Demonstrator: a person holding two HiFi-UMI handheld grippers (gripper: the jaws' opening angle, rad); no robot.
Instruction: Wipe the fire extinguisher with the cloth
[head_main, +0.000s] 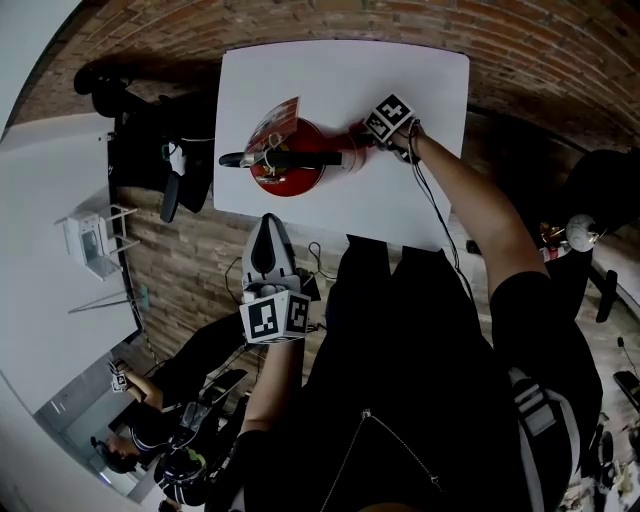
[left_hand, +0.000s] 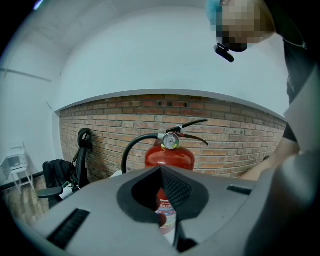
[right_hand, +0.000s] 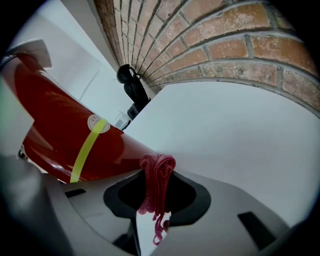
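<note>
Red-brown brick flooring (head_main: 560, 60) surrounds a white desk (head_main: 430, 80), and a dark bag and chair (head_main: 150, 150) sit just beside the desk's left edge. The red fire extinguisher (head_main: 288, 165) stands upright on the desk, towards its left half. A black hose (left_hand: 132, 147) arches from its head, and a round gauge (left_hand: 170, 141) sits under the black lever. The right tool (head_main: 360, 148) reaches in from the right at the end of the person's outstretched arm. Its marker cube (head_main: 390, 118) is uppermost and its tip is against the extinguisher's right side. In the right gripper view its jaws are pinched together on a bunched pink-red cloth (right_hand: 157, 180), which pokes up between them and hangs down in loose threads. The cloth lies right against the red cylinder, near a yellow-green band (right_hand: 87, 147). The left tool (head_main: 268, 235) is held off the desk, near its front edge and close to the person's body, and points towards the extinguisher. In the left gripper view its jaws meet at the tip with nothing gripped. The extinguisher stands apart beyond them.
</note>
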